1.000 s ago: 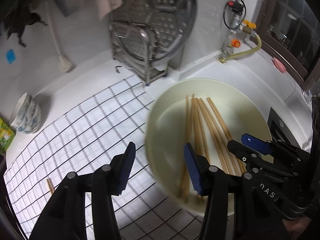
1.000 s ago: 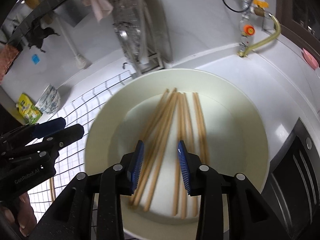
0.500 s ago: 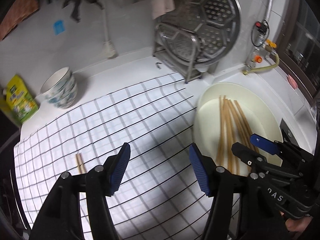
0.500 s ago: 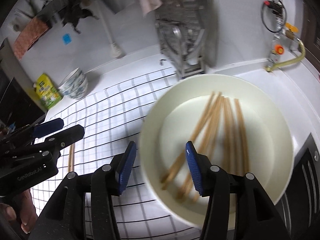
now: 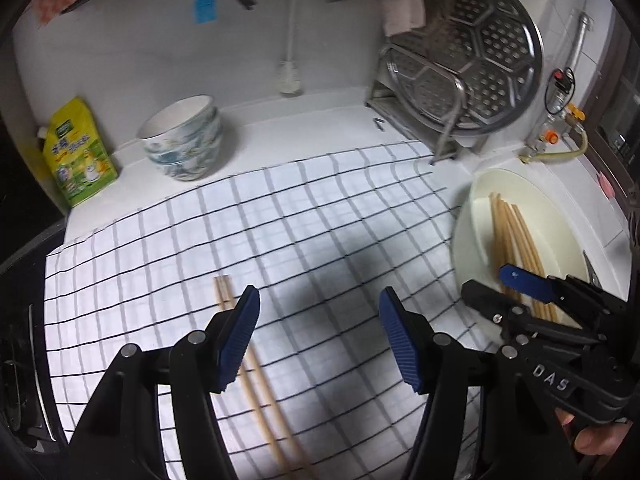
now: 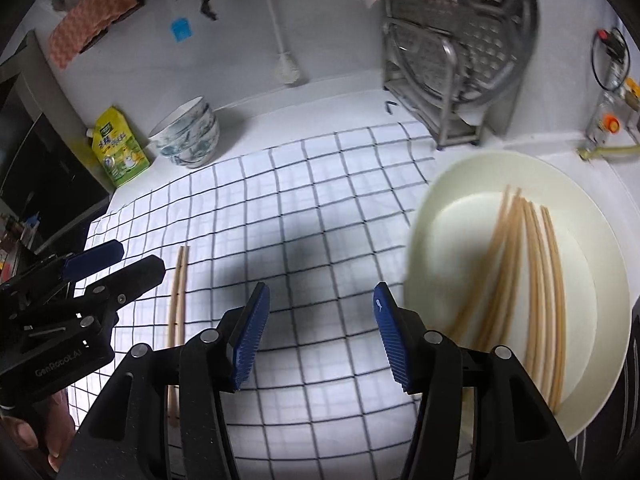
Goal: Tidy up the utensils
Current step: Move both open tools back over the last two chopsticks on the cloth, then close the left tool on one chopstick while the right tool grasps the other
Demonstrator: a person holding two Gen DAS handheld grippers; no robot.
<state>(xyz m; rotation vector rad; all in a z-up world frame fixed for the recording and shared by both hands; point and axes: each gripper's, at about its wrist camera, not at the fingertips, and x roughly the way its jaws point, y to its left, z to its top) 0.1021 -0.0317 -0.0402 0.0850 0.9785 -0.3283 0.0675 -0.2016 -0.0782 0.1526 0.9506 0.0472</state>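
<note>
The left gripper hangs over the checked cloth with its jaws spread wide and nothing between them. A pair of wooden chopsticks lies on the cloth, and in the left wrist view it passes under the left blue pad; I cannot tell if the pad touches it. The two sticks lie side by side, touching, with their square ends pointing toward the back of the counter.

The right gripper is also above the cloth, its jaws spread and empty. In its view the same pair lies well to the left, near the left gripper. Just to the right of its right pad is a cream plate near the right edge of the counter, holding a bundle of chopsticks that lie close together, some crossing at the far ends.

At the back of the counter stands a stack of patterned bowls, and beside it, toward the back left corner, a yellow-green pouch. A metal rack with a round perforated steamer tray stands toward the back right corner, behind the plate.
</note>
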